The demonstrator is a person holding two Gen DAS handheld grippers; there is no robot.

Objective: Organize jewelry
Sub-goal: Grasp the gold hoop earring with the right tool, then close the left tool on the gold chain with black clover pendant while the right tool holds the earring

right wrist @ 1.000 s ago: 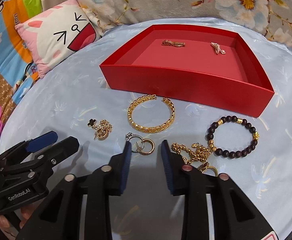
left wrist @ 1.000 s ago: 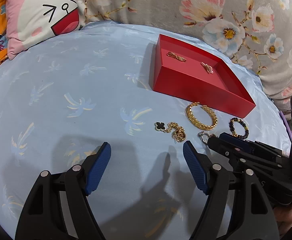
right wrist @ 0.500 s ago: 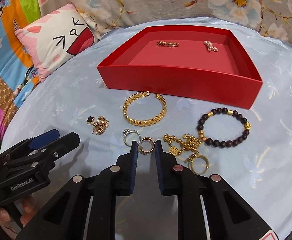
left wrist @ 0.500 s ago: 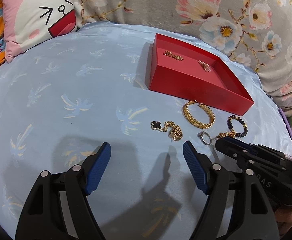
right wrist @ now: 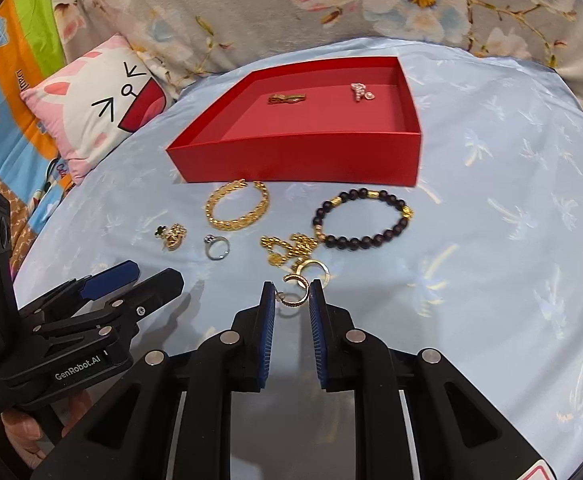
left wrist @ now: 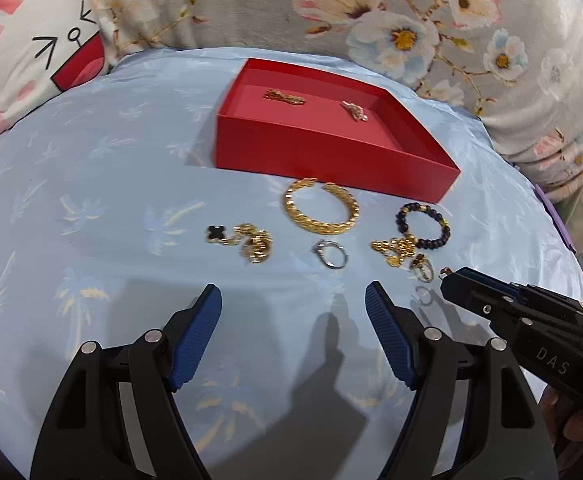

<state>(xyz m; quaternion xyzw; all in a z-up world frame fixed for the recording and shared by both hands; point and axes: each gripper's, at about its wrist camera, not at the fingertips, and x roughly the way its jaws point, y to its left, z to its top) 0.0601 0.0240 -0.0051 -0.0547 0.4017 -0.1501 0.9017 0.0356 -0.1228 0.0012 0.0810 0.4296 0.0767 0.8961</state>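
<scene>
Two pieces lie in the red box (right wrist: 299,160), about six still on the sheet; right gripper (right wrist: 291,300) clamped on a gold ring (right wrist: 293,300), left gripper (left wrist: 293,308) wide apart, empty.
</scene>
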